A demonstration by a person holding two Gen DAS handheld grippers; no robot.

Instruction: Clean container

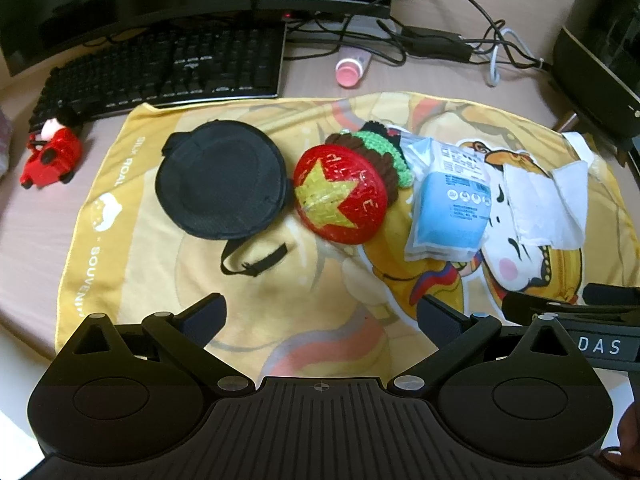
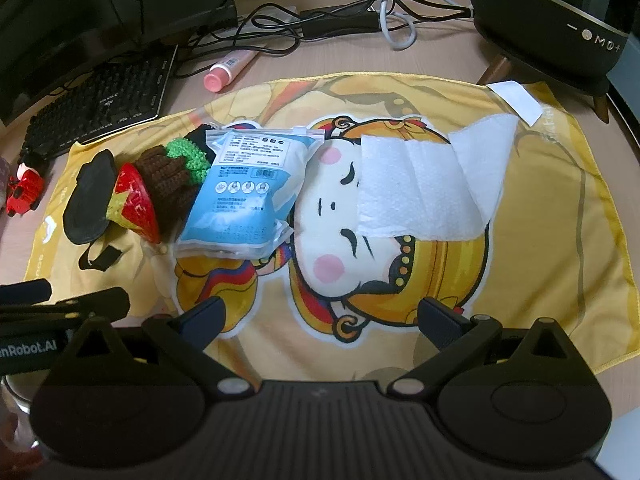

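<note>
Nearest your lens, your left gripper (image 1: 320, 316) is hovering low over the front of the yellow printed cloth (image 1: 280, 320), its two fingers spread wide with nothing between them. Your right gripper (image 2: 320, 320) is hanging the same way over the cartoon face on that cloth, jaws standing wide apart and empty. Each tool is showing at the edge of the other's view, so you are holding them side by side.

The cloth is lying flat on the desk (image 1: 312, 80), and a row of things is sitting across its far half. On the left, the black round pouch (image 1: 222, 180) is lying flat, its strap trailing toward you. The red woven hat with a yellow star (image 1: 340, 194) is touching the pouch's right edge and leaning against the brown and green crochet piece (image 1: 380, 156) behind it. Just right of those, the blue and white sealed packet (image 1: 448, 204) is resting partly on the crochet piece. Further right, the white paper towel (image 2: 432, 184) is lying loosely folded over the printed face, apart from the packet.

Which of these counts as the container I cannot tell; the pouch is the likeliest, and it is sitting ahead and left of your left gripper, well apart from both tools.

Beyond the cloth, the black keyboard (image 1: 168, 68) is lying under a monitor, a pink-capped tube (image 1: 352, 68) is lying among cables, and a small red toy (image 1: 50, 156) is sitting off the cloth's left edge.
</note>
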